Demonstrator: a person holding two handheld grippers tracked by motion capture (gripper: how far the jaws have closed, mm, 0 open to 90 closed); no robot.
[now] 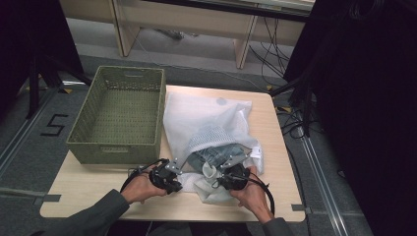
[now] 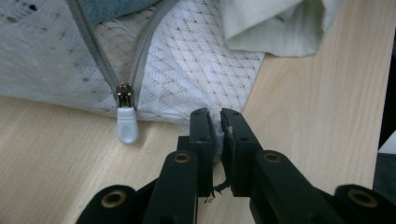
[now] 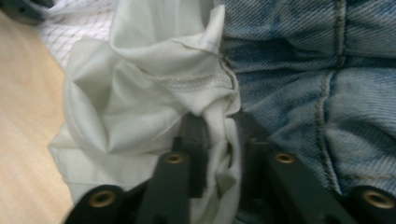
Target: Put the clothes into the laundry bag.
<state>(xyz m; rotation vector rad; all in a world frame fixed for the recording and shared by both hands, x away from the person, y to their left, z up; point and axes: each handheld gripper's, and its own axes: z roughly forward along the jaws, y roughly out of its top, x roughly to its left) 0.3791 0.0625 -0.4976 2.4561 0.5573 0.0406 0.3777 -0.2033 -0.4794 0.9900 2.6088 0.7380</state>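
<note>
surface: light wooden table (image 1: 98, 189) | on it: green basket (image 1: 118, 115), white mesh laundry bag (image 1: 206, 115) | bag contents: probably clothes

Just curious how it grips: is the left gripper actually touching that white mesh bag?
Touching. The left gripper view shows the left gripper pinching the mesh bag's corner.

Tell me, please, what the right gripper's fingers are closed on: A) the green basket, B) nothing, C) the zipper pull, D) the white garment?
D: in the right gripper view the right gripper pinches a fold of the white garment beside the jeans.
</note>
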